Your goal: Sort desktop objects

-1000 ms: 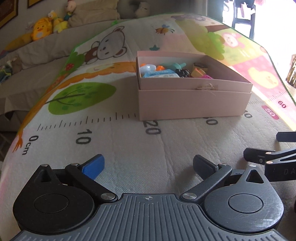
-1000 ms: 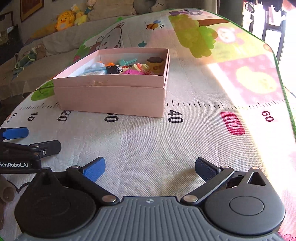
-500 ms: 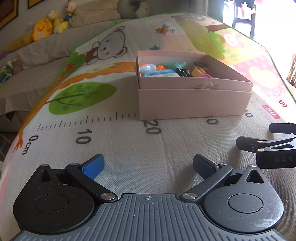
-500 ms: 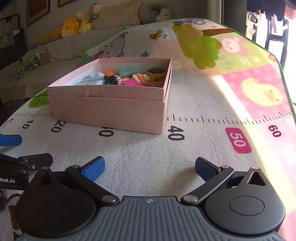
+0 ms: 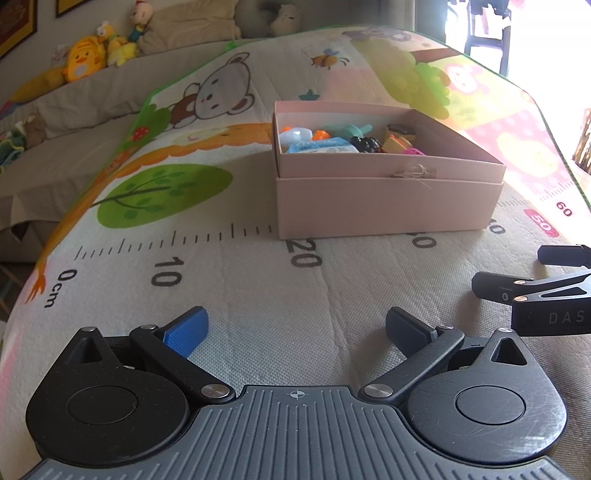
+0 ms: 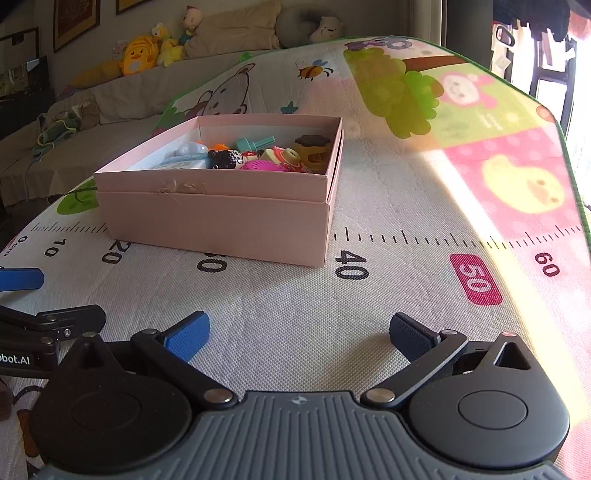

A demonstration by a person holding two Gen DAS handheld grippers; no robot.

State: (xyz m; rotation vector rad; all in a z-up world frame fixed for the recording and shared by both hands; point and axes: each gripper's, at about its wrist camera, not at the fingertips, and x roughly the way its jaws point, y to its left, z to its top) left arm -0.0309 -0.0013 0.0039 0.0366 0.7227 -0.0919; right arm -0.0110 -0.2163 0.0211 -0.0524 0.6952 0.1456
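A pink cardboard box (image 5: 384, 203) stands on the play mat, also in the right wrist view (image 6: 218, 221). It holds several small toys: a blue packet (image 5: 321, 147), a black figure (image 6: 225, 158), a teal piece (image 6: 255, 142), a brown pudding-shaped toy (image 6: 312, 147). My left gripper (image 5: 295, 328) is open and empty, low over the mat in front of the box. My right gripper (image 6: 299, 332) is open and empty, to the right of the left one. Each shows at the edge of the other's view.
The colourful play mat (image 6: 406, 302) has a printed ruler from 0 to 60. A grey sofa with plush toys (image 5: 88, 61) lies behind on the left. A bright window and a chair (image 5: 487, 33) are at the far right.
The right gripper has risen and drawn a little nearer the box, which looks larger in its view. The left gripper has hardly moved. Both stay open.
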